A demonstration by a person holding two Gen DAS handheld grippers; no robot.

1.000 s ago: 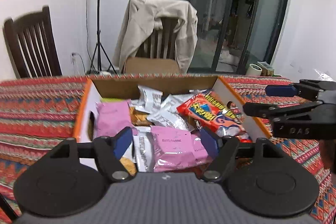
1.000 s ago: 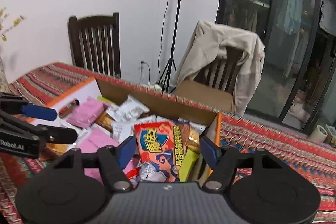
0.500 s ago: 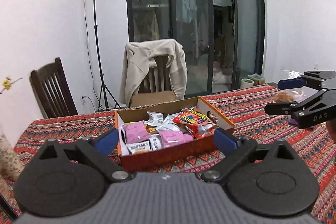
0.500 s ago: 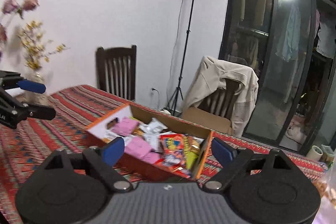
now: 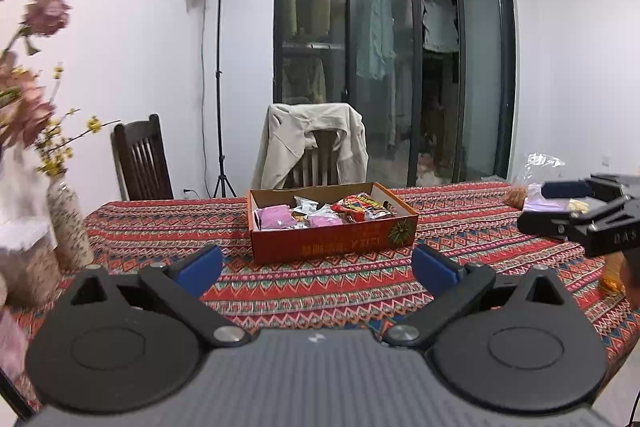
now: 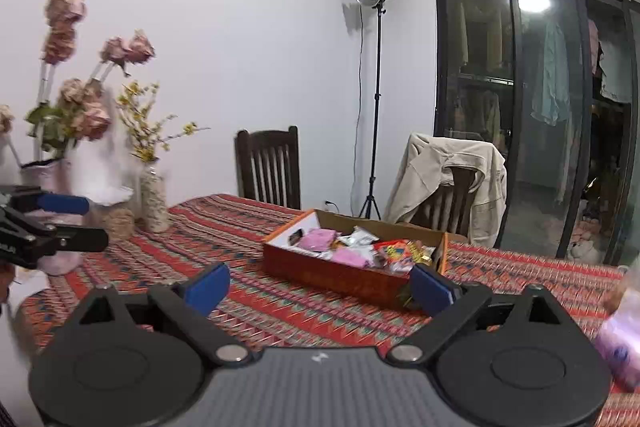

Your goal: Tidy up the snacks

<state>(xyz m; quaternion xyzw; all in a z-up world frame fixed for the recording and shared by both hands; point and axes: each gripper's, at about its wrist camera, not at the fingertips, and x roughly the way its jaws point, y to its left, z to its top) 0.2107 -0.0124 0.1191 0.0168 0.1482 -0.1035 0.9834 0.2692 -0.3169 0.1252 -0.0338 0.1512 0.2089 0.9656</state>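
Note:
A red cardboard box (image 5: 332, 242) stands in the middle of the patterned tablecloth and holds several snack packs: pink packets (image 5: 274, 217), white packets and a red-orange bag (image 5: 362, 206). It also shows in the right wrist view (image 6: 340, 273). My left gripper (image 5: 318, 267) is open and empty, held back from the box, above the near part of the table. My right gripper (image 6: 320, 285) is open and empty, also back from the box. The right gripper shows at the right edge of the left wrist view (image 5: 580, 213); the left gripper shows at the left edge of the right wrist view (image 6: 44, 227).
Vases with dried flowers (image 6: 154, 195) stand at the table's left end. More snack packets and a clear bag (image 5: 536, 187) lie at the table's right end, and a pink pack (image 6: 622, 339) is near my right gripper. Two chairs (image 5: 142, 159) stand behind the table.
Both grippers have pulled up and far back from the box, where they hovered over the snacks a second ago. Both jaws have opened wider. The snacks stay in the box.

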